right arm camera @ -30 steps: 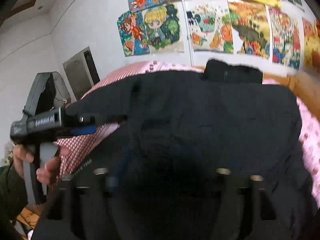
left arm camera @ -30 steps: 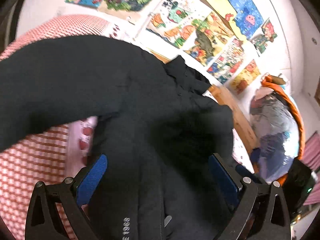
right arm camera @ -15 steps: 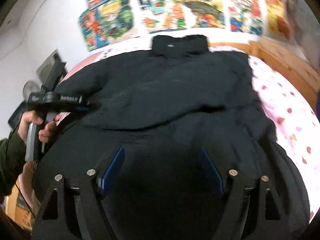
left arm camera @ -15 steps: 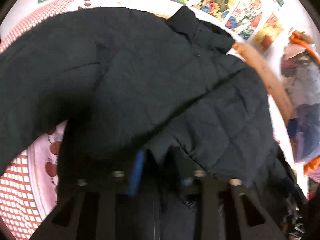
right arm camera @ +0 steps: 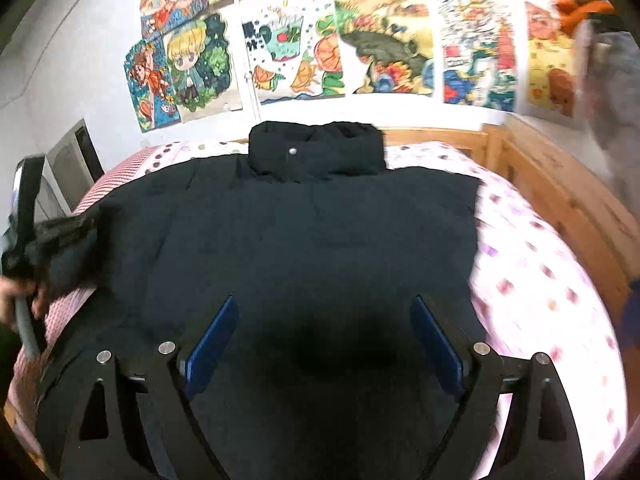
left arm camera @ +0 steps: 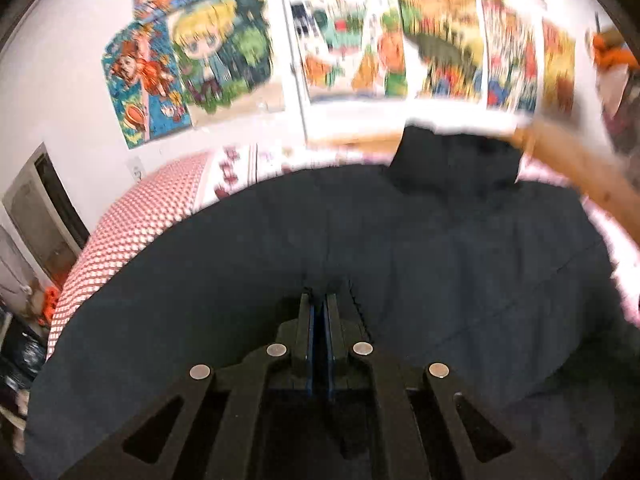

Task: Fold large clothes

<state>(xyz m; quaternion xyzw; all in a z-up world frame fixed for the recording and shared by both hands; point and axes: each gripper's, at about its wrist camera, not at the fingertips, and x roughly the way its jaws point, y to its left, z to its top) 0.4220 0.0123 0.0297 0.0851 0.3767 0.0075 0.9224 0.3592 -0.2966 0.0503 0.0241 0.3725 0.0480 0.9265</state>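
Left tool (left arm camera: 318, 308) now closed, off jacket (right arm camera: 304, 232).

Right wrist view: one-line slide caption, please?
Right gripper opening above the dark jacket spread on the bed, collar toward the posters.

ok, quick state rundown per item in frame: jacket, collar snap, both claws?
Black jacket: spread flat on the bed, collar toward the poster wall.
Left sleeve: lifted at the jacket's left edge beside the left claw; too blurred to tell a grip.
Collar snap: looks fastened, collar closed.
Left claw: shut, nothing visibly between the pads.
Right claw: opening, nothing between the pads, jacket below.
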